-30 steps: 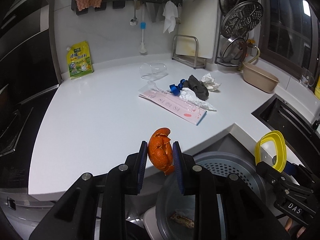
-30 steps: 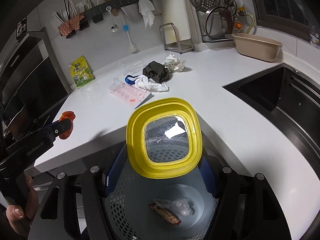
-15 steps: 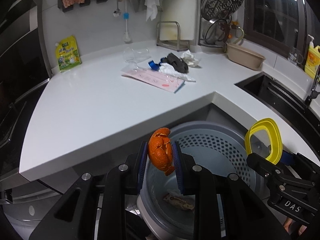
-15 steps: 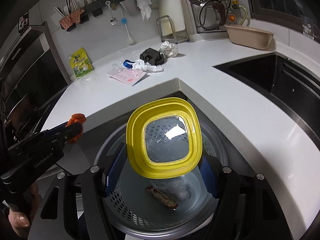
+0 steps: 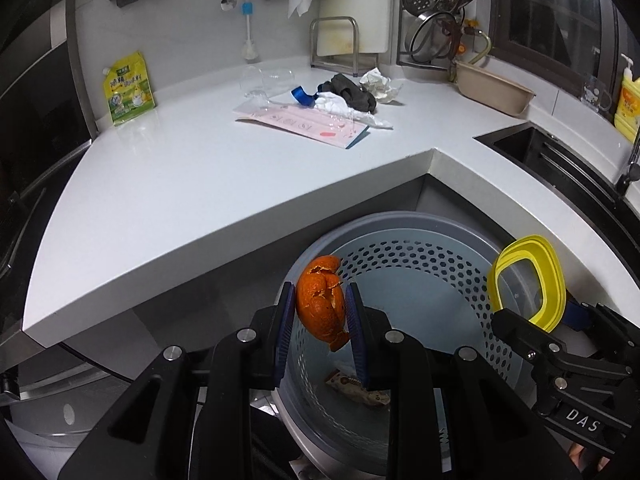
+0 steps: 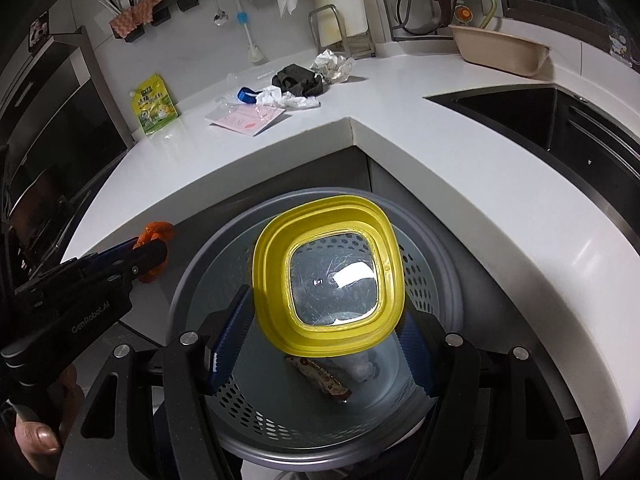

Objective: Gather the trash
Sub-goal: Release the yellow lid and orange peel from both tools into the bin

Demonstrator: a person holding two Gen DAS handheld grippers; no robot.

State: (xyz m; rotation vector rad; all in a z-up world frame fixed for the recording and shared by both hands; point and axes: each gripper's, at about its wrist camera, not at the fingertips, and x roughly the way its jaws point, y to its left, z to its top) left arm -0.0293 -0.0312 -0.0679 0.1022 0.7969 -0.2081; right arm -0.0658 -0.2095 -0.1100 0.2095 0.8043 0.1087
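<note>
Black claw (image 5: 320,320), white "DAS" lettering (image 5: 579,419)

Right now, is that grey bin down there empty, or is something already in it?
Not empty. A printed snack wrapper lies on the bottom of the bin. The orange peel, pinched in the left gripper, is not yet dropped.

Both grippers are black with silver screws and ribbed blue pads (image 5: 285,320). "DAS" marks the right gripper (image 6: 320,332), "GenRobot.AI" the left gripper (image 5: 320,322).
</note>
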